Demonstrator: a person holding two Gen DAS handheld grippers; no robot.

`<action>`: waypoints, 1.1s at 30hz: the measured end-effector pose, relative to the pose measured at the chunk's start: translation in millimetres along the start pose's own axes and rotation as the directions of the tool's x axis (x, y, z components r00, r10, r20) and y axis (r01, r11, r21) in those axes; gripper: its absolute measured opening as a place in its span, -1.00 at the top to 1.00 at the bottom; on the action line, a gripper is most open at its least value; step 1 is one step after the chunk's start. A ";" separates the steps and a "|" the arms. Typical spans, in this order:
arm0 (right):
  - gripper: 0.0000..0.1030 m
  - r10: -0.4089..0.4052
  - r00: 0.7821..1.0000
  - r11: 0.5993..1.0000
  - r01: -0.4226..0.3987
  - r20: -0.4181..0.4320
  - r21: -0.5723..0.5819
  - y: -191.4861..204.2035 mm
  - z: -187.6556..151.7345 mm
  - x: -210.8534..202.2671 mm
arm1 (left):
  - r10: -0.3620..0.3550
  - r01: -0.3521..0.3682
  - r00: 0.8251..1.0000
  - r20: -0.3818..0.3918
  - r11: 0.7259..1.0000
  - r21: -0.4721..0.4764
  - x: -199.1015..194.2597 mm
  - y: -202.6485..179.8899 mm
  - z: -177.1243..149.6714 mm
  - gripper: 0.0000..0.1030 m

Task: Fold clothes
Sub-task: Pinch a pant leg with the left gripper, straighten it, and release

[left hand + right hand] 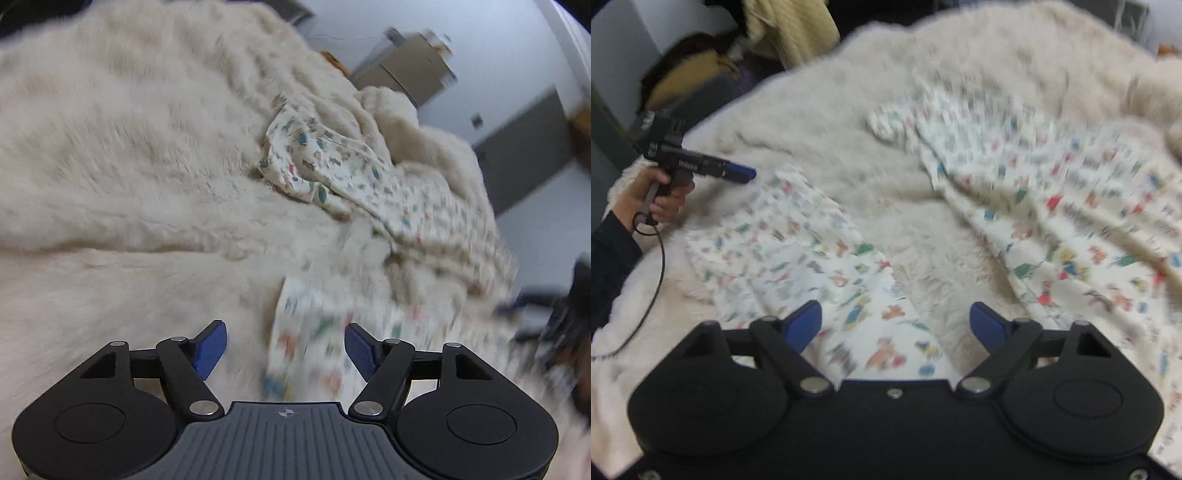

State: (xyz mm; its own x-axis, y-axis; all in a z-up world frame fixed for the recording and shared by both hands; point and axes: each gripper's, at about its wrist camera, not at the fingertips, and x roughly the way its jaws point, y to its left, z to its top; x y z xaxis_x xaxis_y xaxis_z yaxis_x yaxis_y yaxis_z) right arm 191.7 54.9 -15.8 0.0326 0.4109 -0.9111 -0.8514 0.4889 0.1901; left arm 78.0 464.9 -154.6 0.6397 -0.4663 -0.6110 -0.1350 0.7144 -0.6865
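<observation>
Two views, both smeared by motion. From the left wrist we see our left gripper (285,349) with its blue pads (210,349) standing apart over a furry cream blanket (110,166). A printed garment (332,177), white with small coloured figures, lies crumpled on the blanket ahead and to the right, and a blurred stretch of it runs down toward us between the fingers. We cannot tell whether the pads touch it; they do not look pressed on it. Past the blanket's far edge stand a cardboard box (406,70) and a pale wall (517,55).

From the right wrist we see our right gripper (897,326), its jaws apart too, pointing down at the garment (1052,206). One part of the cloth spreads wide on the right, another part lies in a strip from the lower middle up to the left, with bare blanket (831,122) between them. The strip passes under the gap between the fingers, with nothing clamped. At the left edge a hand (659,195) in a dark sleeve (609,251) holds the left gripper (740,172) just above the strip's far end, a thin cable (659,273) hanging from it. A yellowish knitted cloth (790,29) lies beyond the blanket.
</observation>
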 end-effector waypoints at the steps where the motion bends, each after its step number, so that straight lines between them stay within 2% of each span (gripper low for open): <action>1: 0.24 0.027 0.999 1.000 -0.027 -0.031 0.013 -1.5 0.6 9.3 | 0.002 -0.002 1.000 -0.013 1.000 -0.020 8.7 0.4 5.0 0.51; 2: 0.48 0.046 0.997 0.999 -0.044 -0.061 0.021 -1.8 0.8 18.1 | 0.004 -0.004 1.000 -0.018 1.000 -0.028 13.6 -1.1 9.9 0.92; 3: 0.92 0.049 0.996 0.999 -0.048 -0.068 0.020 -2.8 0.3 20.2 | -0.004 0.004 1.000 0.003 1.000 -0.028 11.4 -4.6 15.9 0.94; 5: 0.97 0.050 0.998 0.998 -0.051 -0.029 -0.025 3.7 1.9 12.6 | -0.045 0.047 0.995 0.093 0.999 -0.023 -8.9 -14.0 30.8 0.95; 6: 0.97 0.047 0.999 0.998 -0.046 0.004 -0.033 5.3 4.3 5.5 | -0.079 0.085 0.985 0.151 0.996 -0.035 -27.1 -18.4 39.4 0.95; 7: 0.97 0.041 0.996 0.999 -0.039 0.078 -0.032 6.8 9.0 -12.1 | -0.113 0.123 0.971 0.209 0.992 -0.038 -45.2 -22.8 48.4 0.95; 8: 0.97 0.032 0.988 0.999 -0.028 0.154 -0.028 8.1 14.2 -34.3 | -0.142 0.156 0.955 0.261 0.987 -0.034 -63.6 -27.4 56.8 0.95; 9: 0.97 0.025 0.982 0.999 -0.020 0.188 -0.029 9.4 16.0 -45.0 | -0.170 0.187 0.938 0.304 0.982 -0.028 -80.6 -31.7 64.6 0.95; 10: 0.95 0.021 0.972 0.999 -0.013 0.236 -0.036 12.7 17.7 -61.0 | -0.186 0.204 0.928 0.323 0.979 -0.023 -92.3 -35.3 70.2 0.94; 11: 0.89 0.013 0.961 0.998 0.004 0.275 -0.062 20.5 18.0 -77.1 | -0.185 0.202 0.926 0.328 0.979 -0.019 -98.2 -39.1 74.1 0.94; 12: 0.61 -0.006 0.958 0.996 0.030 0.286 -0.078 25.8 17.9 -81.8 | -0.146 0.156 0.937 0.319 0.988 -0.006 -101.9 -47.6 80.1 0.93; 13: 0.29 -0.062 0.953 0.991 0.095 0.297 -0.098 35.7 16.1 -86.2 | -0.080 0.080 0.951 0.299 0.997 0.014 -101.6 -57.2 85.1 0.90; 14: 0.12 -0.130 0.947 0.977 0.172 0.295 -0.122 46.8 12.1 -86.3 | -0.024 0.017 0.958 0.285 1.000 0.025 -95.3 -61.7 85.3 0.79; 15: 0.01 -0.153 0.945 0.970 0.199 0.290 -0.138 52.1 8.3 -85.9 | 0.055 -0.068 0.960 0.273 0.997 0.038 -86.0 -66.4 84.6 0.50; 17: 0.01 -0.150 0.949 0.952 0.214 0.278 -0.217 70.6 -12.4 -83.8 | 0.205 -0.230 0.946 0.250 0.971 0.073 -67.4 -74.4 81.4 0.23; 19: 0.01 -0.110 0.963 0.947 0.177 0.246 -0.269 80.0 -28.0 -81.9 | 0.300 -0.340 0.931 0.210 0.920 0.193 -51.9 -80.2 59.6 0.19; 22: 0.01 -0.081 0.985 0.915 0.134 0.153 -0.380 93.1 -53.7 -76.1 | 0.331 -0.388 0.920 0.210 0.847 0.363 -54.6 -85.8 33.5 0.11; 23: 0.01 -0.081 0.990 0.905 0.120 0.114 -0.407 95.5 -63.2 -72.3 | 0.328 -0.392 0.920 0.215 0.793 0.466 -57.6 -92.3 15.7 0.06; 24: 0.02 -0.080 0.992 0.903 0.113 0.096 -0.414 97.5 -65.4 -68.2 | 0.325 -0.391 0.920 0.218 0.728 0.563 -60.5 -98.7 -2.2 0.05; 26: 0.07 -0.089 0.994 0.906 0.104 0.056 -0.411 93.5 -73.5 -64.1 | 0.328 -0.371 0.920 0.215 0.547 0.751 -62.9 -109.4 -43.3 0.05; 27: 0.12 -0.093 0.994 0.908 0.105 0.049 -0.405 91.2 -72.1 -63.9 | 0.328 -0.355 0.921 0.210 0.485 0.799 -61.4 -110.8 -57.1 0.05; 29: 0.17 -0.102 0.994 0.923 0.105 0.027 -0.371 79.2 -73.0 -62.8 | 0.322 -0.299 0.931 0.175 0.390 0.871 -54.2 -109.3 -82.1 0.05; 33: 0.34 -0.123 0.992 0.925 0.118 0.009 -0.360 62.8 -79.5 -57.6 | 0.335 -0.285 0.927 0.172 0.326 0.901 -32.9 -105.1 -95.2 0.05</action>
State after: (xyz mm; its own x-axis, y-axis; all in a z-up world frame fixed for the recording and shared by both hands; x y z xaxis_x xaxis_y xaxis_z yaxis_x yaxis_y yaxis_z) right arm 94.8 0.7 19.5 0.1419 0.3544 -0.9243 -0.9725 0.2240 -0.0634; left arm -0.8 355.5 -99.8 0.6774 -0.1035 -0.7283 0.4560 0.8360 0.3054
